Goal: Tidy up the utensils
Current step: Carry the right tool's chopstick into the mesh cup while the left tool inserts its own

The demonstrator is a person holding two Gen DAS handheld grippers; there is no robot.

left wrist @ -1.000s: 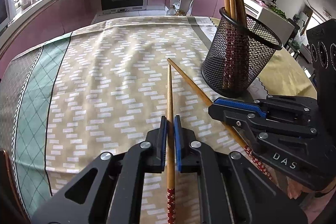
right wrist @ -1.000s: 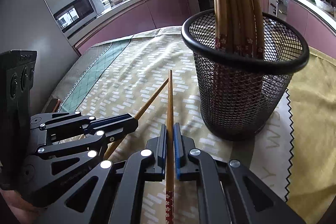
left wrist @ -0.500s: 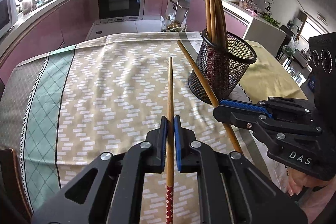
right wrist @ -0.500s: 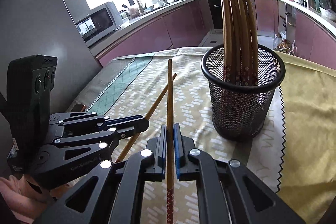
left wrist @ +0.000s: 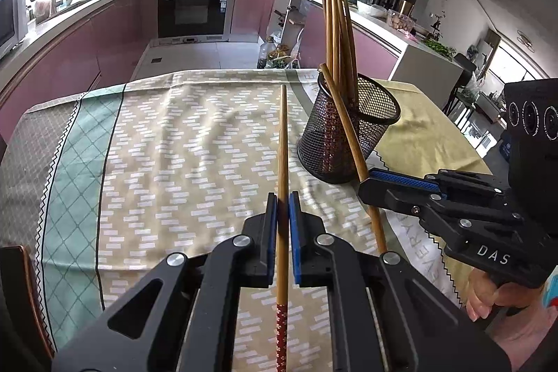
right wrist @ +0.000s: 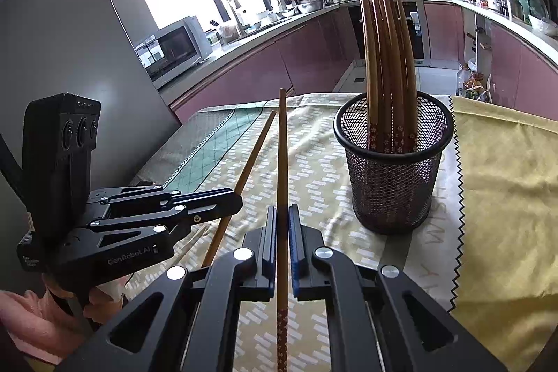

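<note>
My left gripper is shut on a wooden chopstick that points forward above the table, its red patterned end toward the camera. My right gripper is shut on a second chopstick, held the same way. Each gripper shows in the other's view: the right gripper with its chopstick slanting across the cup, and the left gripper with its chopstick. A black mesh cup stands upright ahead, right of both grippers, with several chopsticks in it.
A beige patterned tablecloth with a green border covers the table, and a yellow cloth lies to the right of the cup. A wooden chair edge sits at the lower left. Kitchen counters and an oven lie beyond the table's far edge.
Both grippers have risen and drawn back from the cup, each still holding its chopstick. The cup now looks smaller and farther off in both views.
</note>
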